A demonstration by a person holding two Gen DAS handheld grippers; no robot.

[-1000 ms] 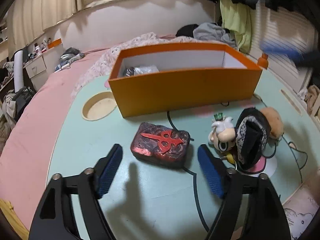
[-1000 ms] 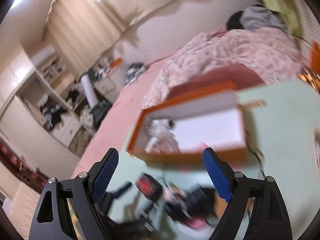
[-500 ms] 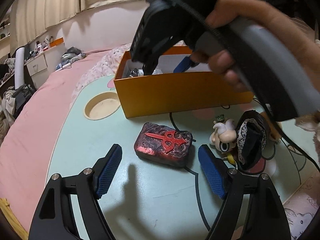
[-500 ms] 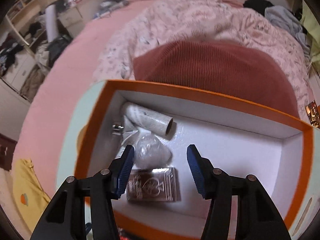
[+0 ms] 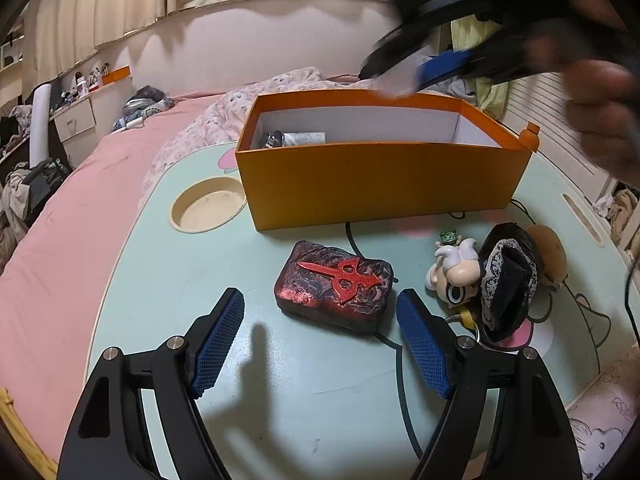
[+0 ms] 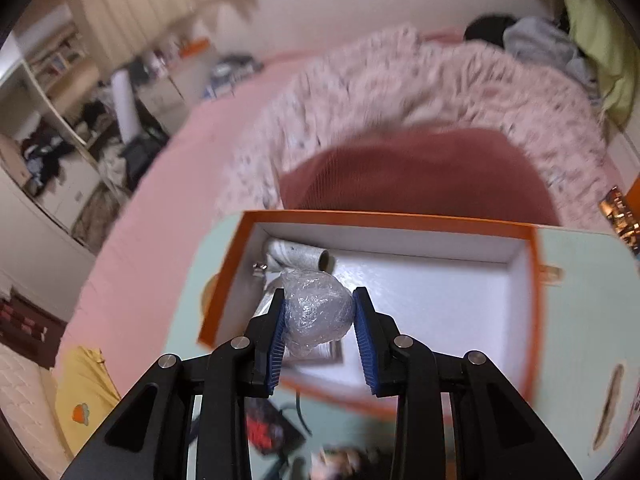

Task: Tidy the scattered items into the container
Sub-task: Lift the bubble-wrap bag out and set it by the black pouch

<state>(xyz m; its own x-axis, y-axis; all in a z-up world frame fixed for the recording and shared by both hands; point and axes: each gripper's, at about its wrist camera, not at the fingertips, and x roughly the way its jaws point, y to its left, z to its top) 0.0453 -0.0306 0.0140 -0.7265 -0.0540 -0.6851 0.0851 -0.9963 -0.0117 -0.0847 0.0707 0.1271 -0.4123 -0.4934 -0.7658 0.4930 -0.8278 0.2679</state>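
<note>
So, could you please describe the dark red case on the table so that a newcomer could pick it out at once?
Find the long orange cardboard box on the pale green table. Just in front of its near wall lies a dark rectangular marbled case, ahead of the left gripper, whose jaws stand apart. Unlike the big-eyed white toy figure and black lace-trimmed pouch to its right, it bears a raised red dagger-like emblem.

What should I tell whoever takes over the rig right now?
Right tongs: above the orange box, closing around a ball of clear wrap; the pads look in contact.
Left tongs: open, empty, aimed at the red-and-black case on the green table.
In the box: a paper roll, a small metal piece, a flat packet under the ball.
Left on the table: the case, a small figurine, a black lace pouch, a tan round item behind it.
</note>
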